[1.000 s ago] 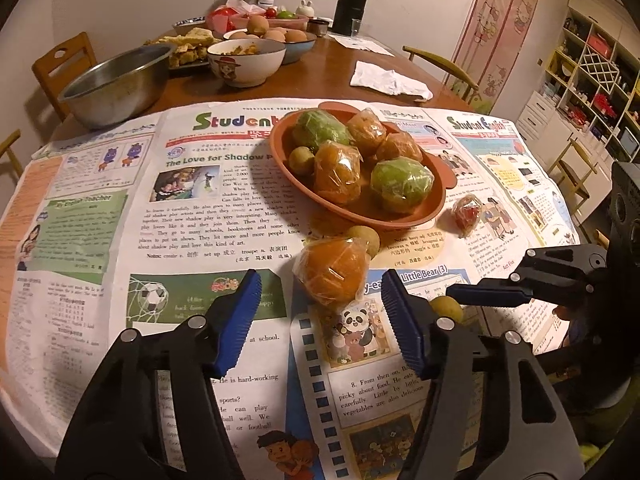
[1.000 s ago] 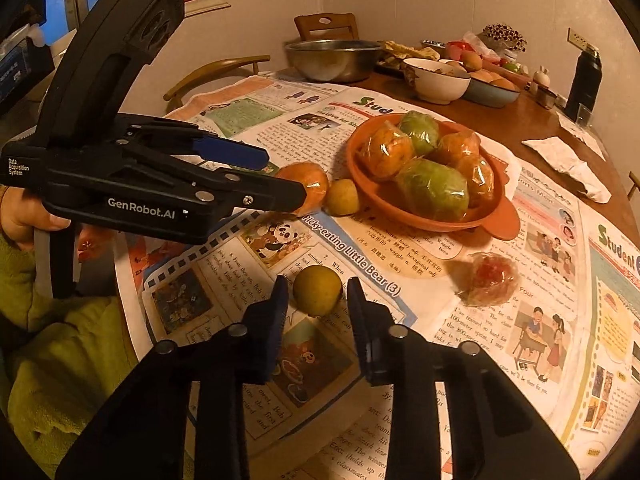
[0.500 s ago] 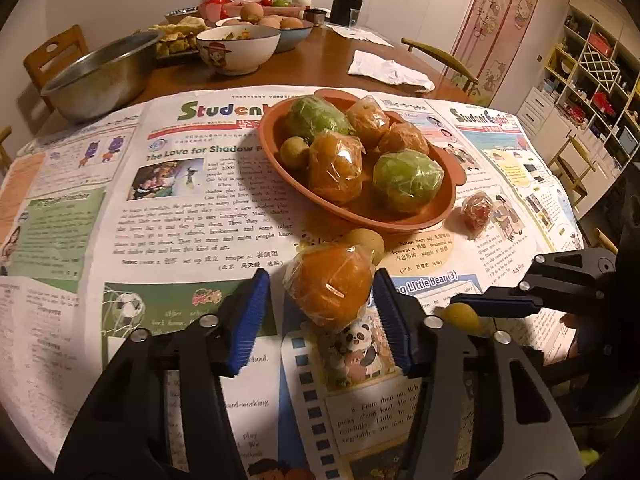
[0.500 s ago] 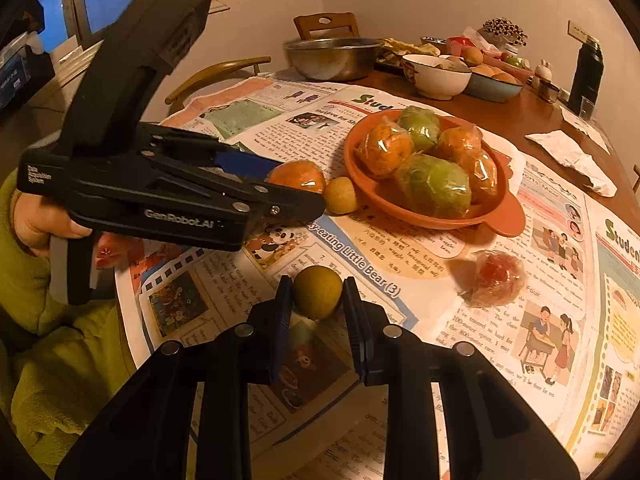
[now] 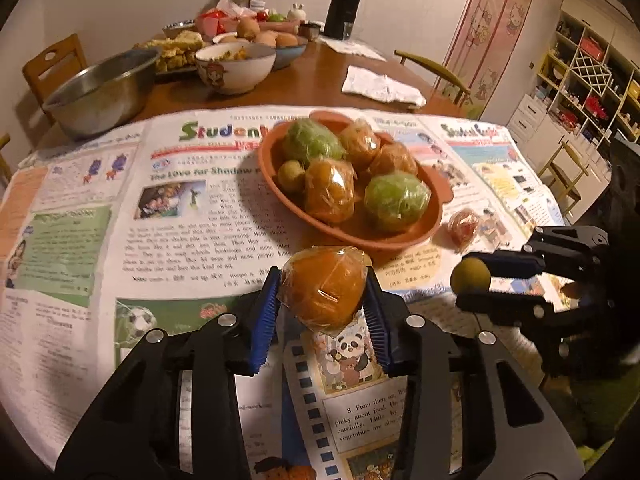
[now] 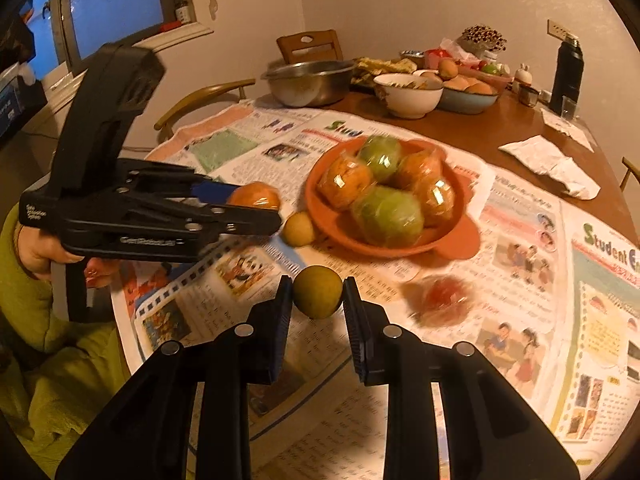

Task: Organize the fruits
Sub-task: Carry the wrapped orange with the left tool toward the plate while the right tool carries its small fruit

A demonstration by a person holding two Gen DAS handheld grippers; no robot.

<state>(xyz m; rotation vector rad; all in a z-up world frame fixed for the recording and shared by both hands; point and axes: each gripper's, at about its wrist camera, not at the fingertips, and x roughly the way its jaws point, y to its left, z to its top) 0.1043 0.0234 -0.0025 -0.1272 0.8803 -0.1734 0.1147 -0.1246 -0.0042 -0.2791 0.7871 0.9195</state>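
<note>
The left gripper (image 5: 325, 286), its jaws having just been closing, clamps a plastic-wrapped orange (image 5: 324, 285) between its blue pads just in front of the orange dish (image 5: 400, 240), while the right gripper (image 6: 318, 300) pinches a small yellow-green fruit (image 6: 318, 291) tight, near the left one. Between the grippers and the dish lie another small yellow fruit (image 6: 298, 229) touching the dish's rim and a wrapped red fruit (image 6: 442, 298) on the newspaper (image 5: 200, 240). The dish holds wrapped green and orange fruits, and farther back stand a steel bowl (image 5: 100, 92), a white bowl (image 5: 234, 68) and a black flask (image 5: 343, 4)
</note>
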